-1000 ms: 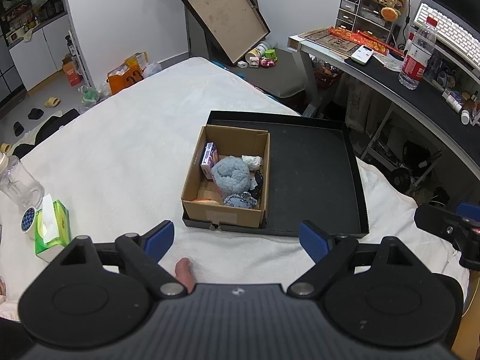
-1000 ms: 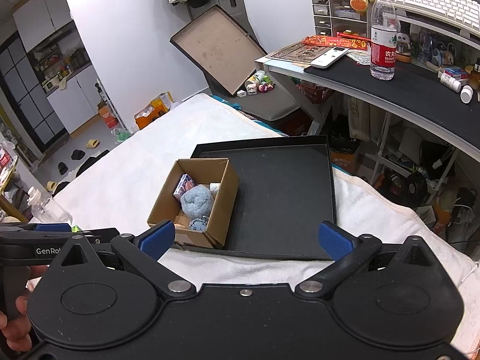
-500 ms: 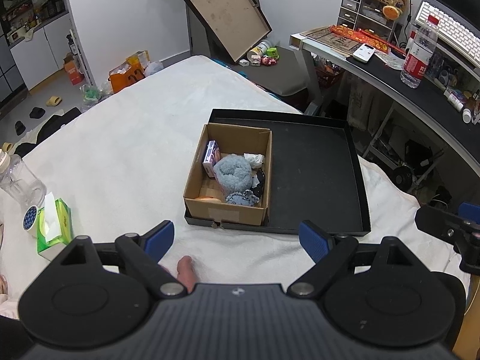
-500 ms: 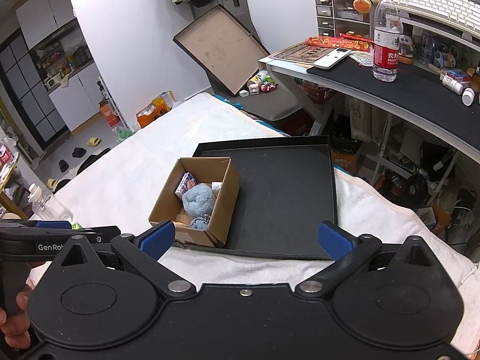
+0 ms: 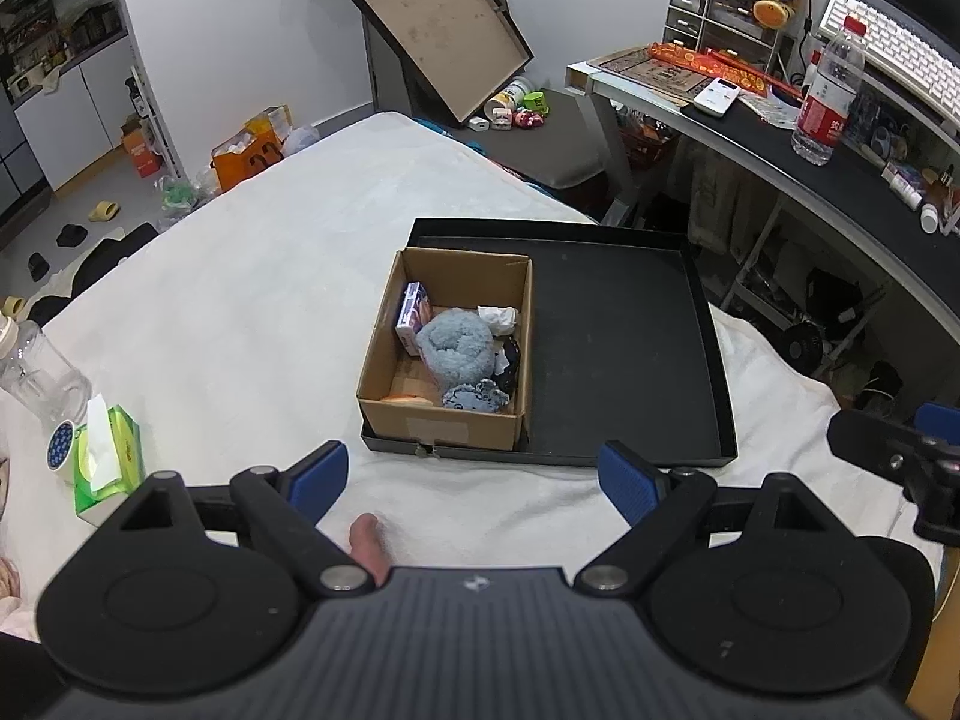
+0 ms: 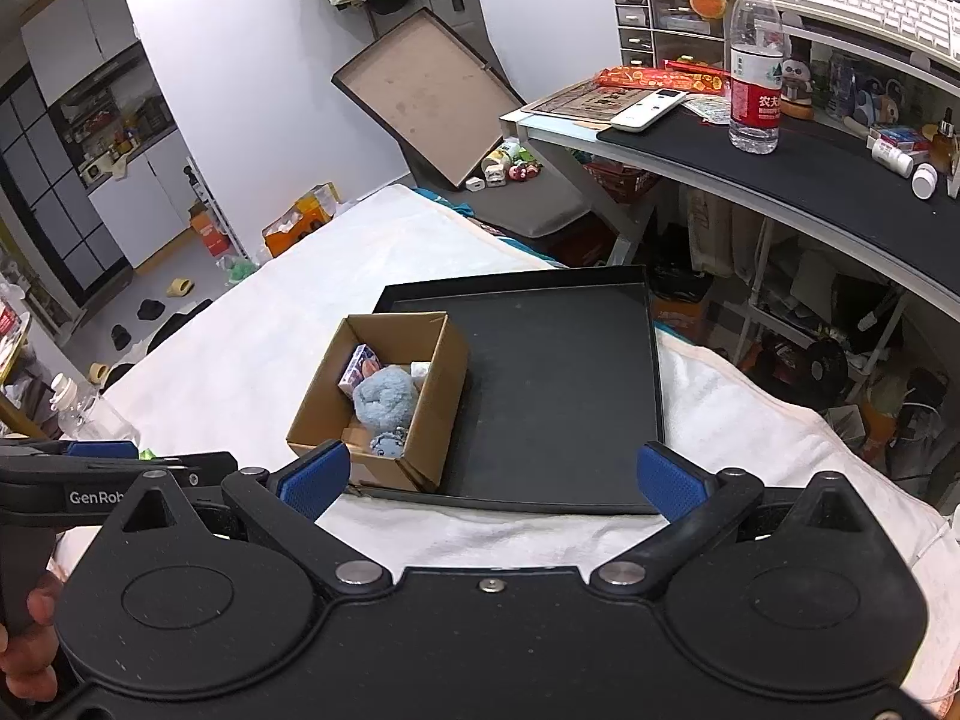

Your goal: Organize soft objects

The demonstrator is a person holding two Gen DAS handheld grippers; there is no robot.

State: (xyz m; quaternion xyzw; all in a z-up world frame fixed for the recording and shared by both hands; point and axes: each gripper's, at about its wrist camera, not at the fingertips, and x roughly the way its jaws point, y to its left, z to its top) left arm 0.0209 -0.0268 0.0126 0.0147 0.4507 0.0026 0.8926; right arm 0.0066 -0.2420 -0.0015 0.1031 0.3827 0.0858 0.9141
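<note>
White towelling covered the bed [image 5: 252, 276], where both the left gripper [image 5: 474, 477] and right gripper [image 6: 489, 477] hovered spread and empty short of the open brown cardboard box [image 5: 447, 420] in the shallow black tray's [image 5: 630, 324] near-left corner, its fluffy pale-blue plush [image 5: 459, 345] likely light, compressible and best pinched across its exposed crown.

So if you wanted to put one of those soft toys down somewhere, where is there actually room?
The black tray is bare right of the cardboard box, out to its right rim. The white blanket is bare left of the box, up to the tissue pack. The box itself is crowded: the blue plush and small items fill its nearer part.
</note>
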